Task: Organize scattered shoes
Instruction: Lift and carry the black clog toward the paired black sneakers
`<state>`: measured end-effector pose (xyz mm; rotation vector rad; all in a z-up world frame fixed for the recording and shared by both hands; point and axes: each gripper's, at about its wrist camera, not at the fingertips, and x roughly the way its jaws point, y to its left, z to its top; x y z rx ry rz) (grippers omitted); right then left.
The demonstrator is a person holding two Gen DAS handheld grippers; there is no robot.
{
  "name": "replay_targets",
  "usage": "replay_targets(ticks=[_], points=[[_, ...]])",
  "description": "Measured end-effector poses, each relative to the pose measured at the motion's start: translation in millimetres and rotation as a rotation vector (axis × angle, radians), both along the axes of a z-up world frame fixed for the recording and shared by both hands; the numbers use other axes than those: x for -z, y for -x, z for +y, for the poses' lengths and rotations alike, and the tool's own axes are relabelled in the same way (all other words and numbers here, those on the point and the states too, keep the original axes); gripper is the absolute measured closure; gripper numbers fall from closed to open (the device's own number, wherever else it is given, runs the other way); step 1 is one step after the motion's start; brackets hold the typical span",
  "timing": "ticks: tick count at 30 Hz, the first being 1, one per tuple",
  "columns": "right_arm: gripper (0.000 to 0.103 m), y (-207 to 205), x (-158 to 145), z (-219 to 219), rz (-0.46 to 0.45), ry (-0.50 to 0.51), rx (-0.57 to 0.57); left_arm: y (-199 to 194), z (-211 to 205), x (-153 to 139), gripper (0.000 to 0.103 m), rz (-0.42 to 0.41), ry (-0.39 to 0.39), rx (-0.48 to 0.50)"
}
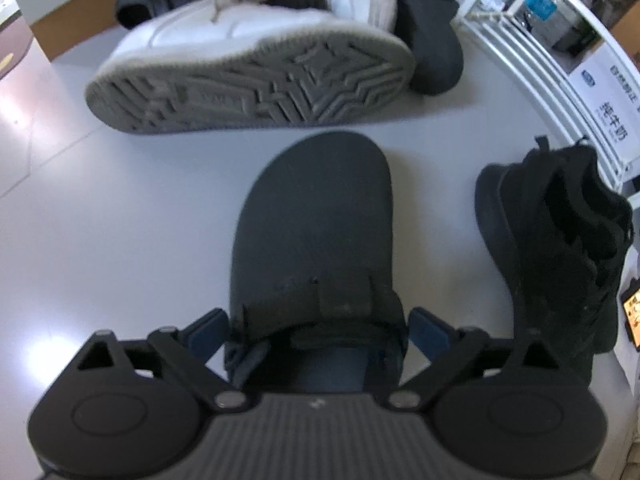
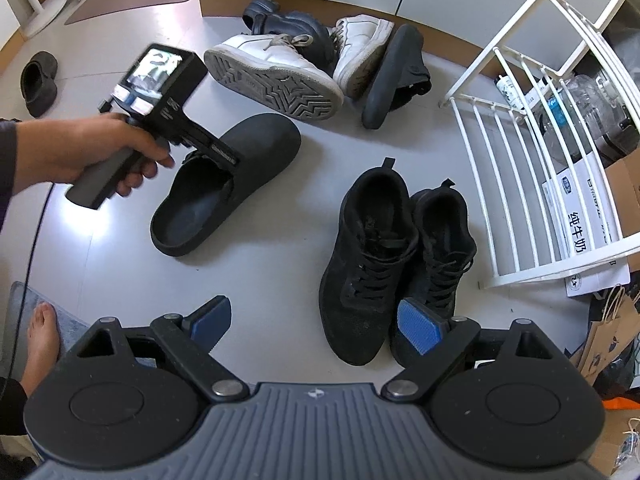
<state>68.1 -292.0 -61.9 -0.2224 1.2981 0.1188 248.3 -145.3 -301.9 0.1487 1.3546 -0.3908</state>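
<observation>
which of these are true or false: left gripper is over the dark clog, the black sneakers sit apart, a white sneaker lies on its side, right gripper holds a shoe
1. The left gripper straddles the dark clog: true; its jaws are spread at the clog's sides.
2. The black sneakers sit far apart: false, they stand side by side.
3. A white sneaker lies on its side, sole showing: true.
4. The right gripper holds a shoe: false, it is open and empty.

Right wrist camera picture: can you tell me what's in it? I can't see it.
A hand holds the left gripper down at a dark clog on the grey floor. A pair of black sneakers stands beside a white rack, and white shoes lie piled behind.
</observation>
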Motion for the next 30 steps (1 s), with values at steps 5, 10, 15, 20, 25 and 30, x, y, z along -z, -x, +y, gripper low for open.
replay_targets(ticks=[5,10,15,20,25,30], points=[[0.009,0.4,-1.2,-2.6,-0.001,-0.011,-0.003,5.2,-7.5,-0.3,0.007,-0.013,-0.028,0.029],[0.009,0.3,-1.1,-5.0,0.000,-0.010,0.002,16.1,-16.1,-2.0,0.009,0.022,-0.026,0.059],[0.009,3.8,-4.0,-2.9,-0.007,-0.011,-0.016,42.5,-36.5,-3.0,0.009,0.039,-0.028,0.115],[0.009,7.6,-8.1,-6.2,-0.013,-0.018,-0.014,57.2,-51.4,-3.1,0.010,0.055,-0.032,0.137],[0.009,9.9,-6.5,-15.4,-0.006,-0.016,-0.004,61.0,-55.0,-6.0,0.014,0.068,-0.032,0.124],[0.009,10.2,-1.6,-30.3,0.010,-0.005,0.020,61.4,-54.0,-19.0,0.031,0.100,0.006,0.150]])
